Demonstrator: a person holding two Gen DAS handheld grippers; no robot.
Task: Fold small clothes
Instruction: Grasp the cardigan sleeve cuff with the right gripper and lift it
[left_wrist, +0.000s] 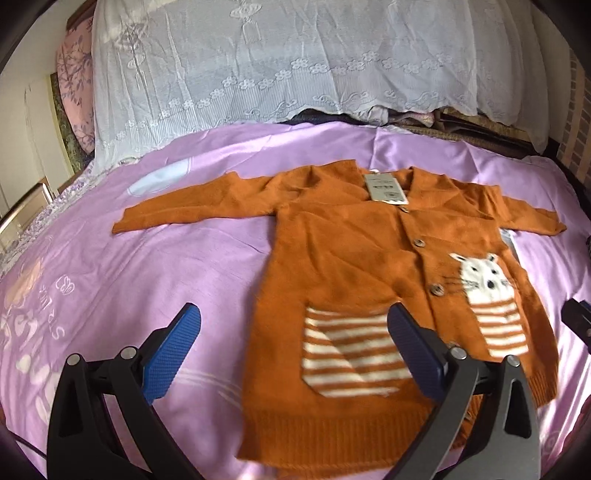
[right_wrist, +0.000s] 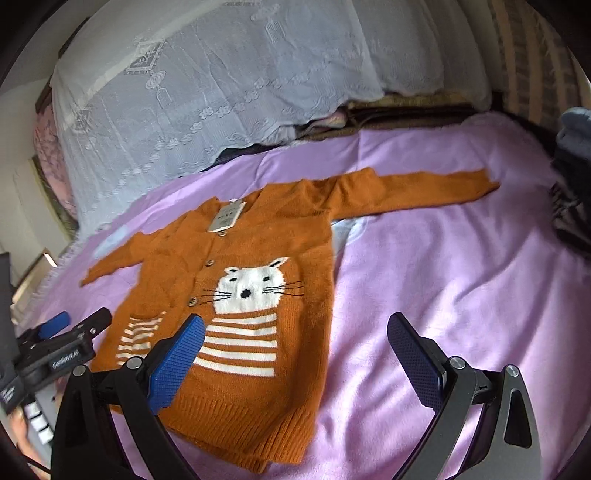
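An orange knit cardigan (left_wrist: 351, 251) (right_wrist: 280, 221) lies flat, front up, on the purple bedsheet (left_wrist: 147, 240), both sleeves spread out sideways. It has a white cat face (right_wrist: 255, 288), striped pockets (left_wrist: 354, 354), wooden buttons and a paper tag (left_wrist: 386, 188) at the collar. My left gripper (left_wrist: 294, 310) hovers open above the hem and the striped pocket on the left. Over the lower right side of the cardigan and the sheet beside it, my right gripper (right_wrist: 296, 320) is also open. Neither holds any cloth.
A white lace cover (left_wrist: 277, 74) drapes a tall pile behind the bed. Dark clothes (right_wrist: 572, 184) lie at the right edge. A metal rail (left_wrist: 22, 206) runs along the far left. Purple sheet stretches right of the cardigan (right_wrist: 461, 277).
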